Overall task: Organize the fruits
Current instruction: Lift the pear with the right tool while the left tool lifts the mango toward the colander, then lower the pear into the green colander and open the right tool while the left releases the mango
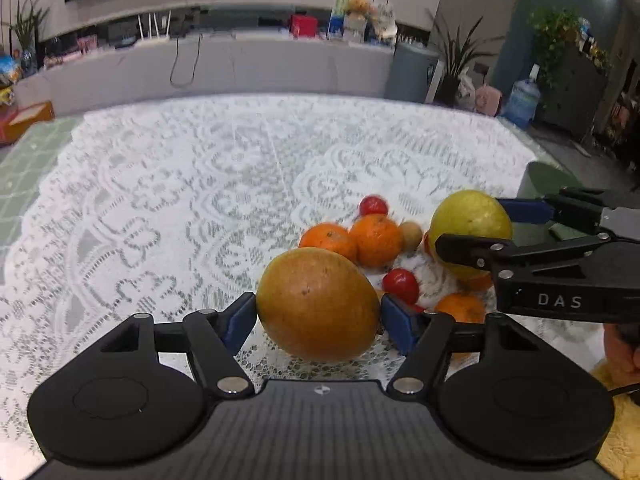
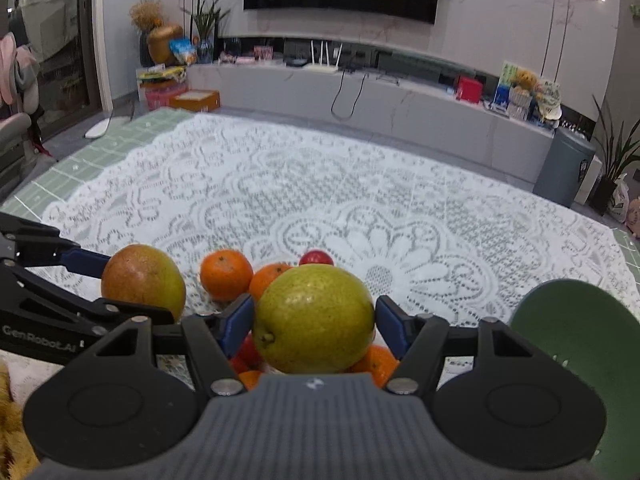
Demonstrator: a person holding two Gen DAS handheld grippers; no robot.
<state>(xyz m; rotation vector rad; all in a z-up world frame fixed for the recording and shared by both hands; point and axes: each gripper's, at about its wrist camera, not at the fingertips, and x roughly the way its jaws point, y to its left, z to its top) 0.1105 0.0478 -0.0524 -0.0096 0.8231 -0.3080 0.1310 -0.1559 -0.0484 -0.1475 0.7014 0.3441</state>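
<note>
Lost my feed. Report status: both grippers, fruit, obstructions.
Left gripper shut on orange-brown mango. Right gripper shut on yellow-green mango. Fruit pile on lace cloth. Green plate right, unobstructed.

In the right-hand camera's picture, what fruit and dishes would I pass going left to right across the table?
Reddish-green mango → tangerine → yellow-green mango held in the right gripper → green plate.

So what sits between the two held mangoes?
Tangerines and a red tomato lie between the orange mango and green mango, clearest in the right wrist view.
</note>
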